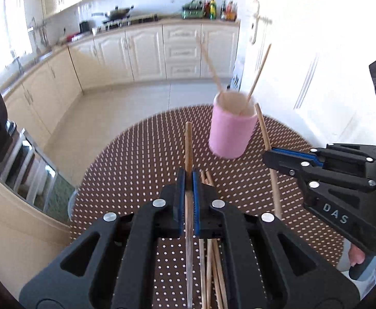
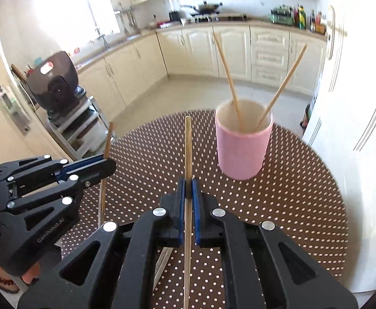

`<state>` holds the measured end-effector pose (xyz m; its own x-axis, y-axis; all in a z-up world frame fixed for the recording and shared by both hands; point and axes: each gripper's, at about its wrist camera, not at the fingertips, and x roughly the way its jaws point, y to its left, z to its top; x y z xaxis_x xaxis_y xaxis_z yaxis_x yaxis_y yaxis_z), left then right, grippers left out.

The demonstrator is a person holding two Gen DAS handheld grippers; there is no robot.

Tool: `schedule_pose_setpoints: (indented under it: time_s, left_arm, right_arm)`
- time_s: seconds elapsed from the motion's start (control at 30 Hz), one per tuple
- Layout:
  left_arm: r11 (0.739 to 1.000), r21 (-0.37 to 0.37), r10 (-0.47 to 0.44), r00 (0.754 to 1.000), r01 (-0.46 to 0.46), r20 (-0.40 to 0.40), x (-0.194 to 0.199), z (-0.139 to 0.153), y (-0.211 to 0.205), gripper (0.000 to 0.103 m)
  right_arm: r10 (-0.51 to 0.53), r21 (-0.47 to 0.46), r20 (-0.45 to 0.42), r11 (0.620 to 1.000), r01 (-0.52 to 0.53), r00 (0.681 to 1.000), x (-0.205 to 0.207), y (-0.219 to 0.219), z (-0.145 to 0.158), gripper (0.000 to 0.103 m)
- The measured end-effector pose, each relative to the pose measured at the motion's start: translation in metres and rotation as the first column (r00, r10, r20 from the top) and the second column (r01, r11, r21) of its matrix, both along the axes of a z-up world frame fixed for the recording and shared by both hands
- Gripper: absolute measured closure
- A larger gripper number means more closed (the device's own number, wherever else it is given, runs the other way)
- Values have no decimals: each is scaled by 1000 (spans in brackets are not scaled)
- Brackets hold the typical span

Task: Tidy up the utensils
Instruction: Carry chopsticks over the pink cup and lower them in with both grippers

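Chopsticks are the business here, and they sit in three places on the round dotted worktop (image 2: 303,206): two lean inside the pink cup (image 2: 243,144) at the worktop's far side, a loose bundle (image 1: 211,270) lies on the cloth near its front edge, and one is clamped in each tool. The left tool (image 1: 188,180) is clenched on one chopstick (image 1: 188,144), which runs forward between its blue pads; the right tool (image 2: 188,185) grips another chopstick (image 2: 188,141) the same way. Both sticks are held part-way along, so each could pivot or slide in the pads as it is tipped toward the cup. With two long sticks heading for one narrow mouth, they may also cross, knock the leaning pair, or nudge the light cup over. Only the left wrist view shows the bundle under the tool; the cup is smeared there. The right wrist view gives the cup sharply, upright, and shows the left tool from the side.
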<state>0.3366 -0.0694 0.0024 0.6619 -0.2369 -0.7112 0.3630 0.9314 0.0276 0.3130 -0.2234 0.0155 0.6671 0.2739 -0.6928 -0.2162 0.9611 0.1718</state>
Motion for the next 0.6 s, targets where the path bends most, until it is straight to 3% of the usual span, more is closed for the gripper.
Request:
schedule_pose_setpoints:
  time_s: [0.37,0.6]
  left_arm:
    - [999,-27,-13,992,17,126,-36,48,-12,97]
    - [996,-82,-22,973,42,231,-42,67,-18,97]
  right_arm:
    - [13,-8,122,1000,-12,992,-32,6,38,99]
    - [-11,-52,266,998,26,964,-40,-2,65,99]
